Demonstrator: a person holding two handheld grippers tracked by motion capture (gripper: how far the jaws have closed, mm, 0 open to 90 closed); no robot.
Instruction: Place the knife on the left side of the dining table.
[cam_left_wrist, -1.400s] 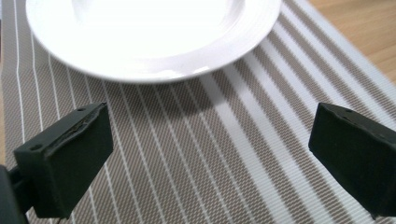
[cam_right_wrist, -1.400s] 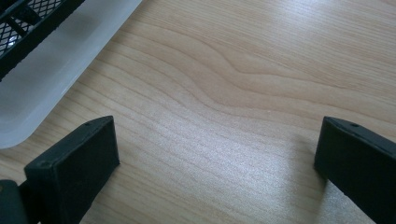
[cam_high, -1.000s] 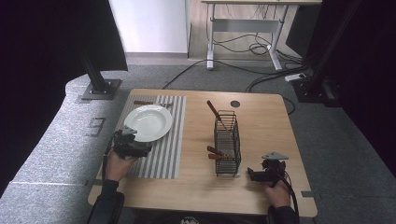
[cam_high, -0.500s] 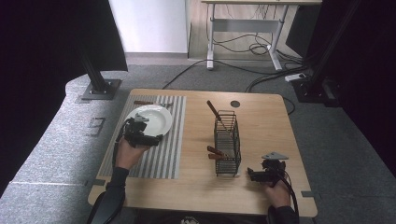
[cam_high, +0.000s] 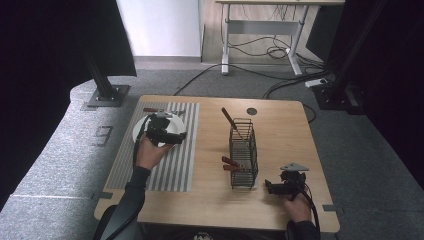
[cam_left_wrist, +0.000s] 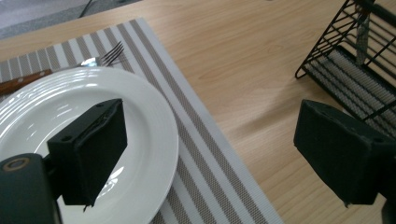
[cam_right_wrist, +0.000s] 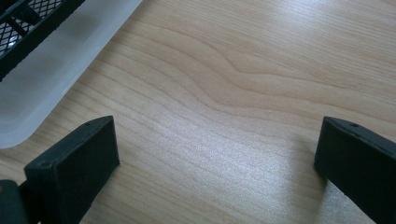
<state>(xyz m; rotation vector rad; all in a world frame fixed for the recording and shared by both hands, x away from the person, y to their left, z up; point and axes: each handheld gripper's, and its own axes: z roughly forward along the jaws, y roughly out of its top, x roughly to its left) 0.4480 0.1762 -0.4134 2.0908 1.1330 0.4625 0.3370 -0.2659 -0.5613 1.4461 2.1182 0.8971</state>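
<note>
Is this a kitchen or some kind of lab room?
Probably a lab or studio set up like a dining spot: black curtains, cables on grey carpet, and a lone wooden table with a plate and wire rack.

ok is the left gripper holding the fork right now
No. The left gripper is open over the plate with nothing between its jaws, and the fork lies on the mat past the plate's far rim.
</note>
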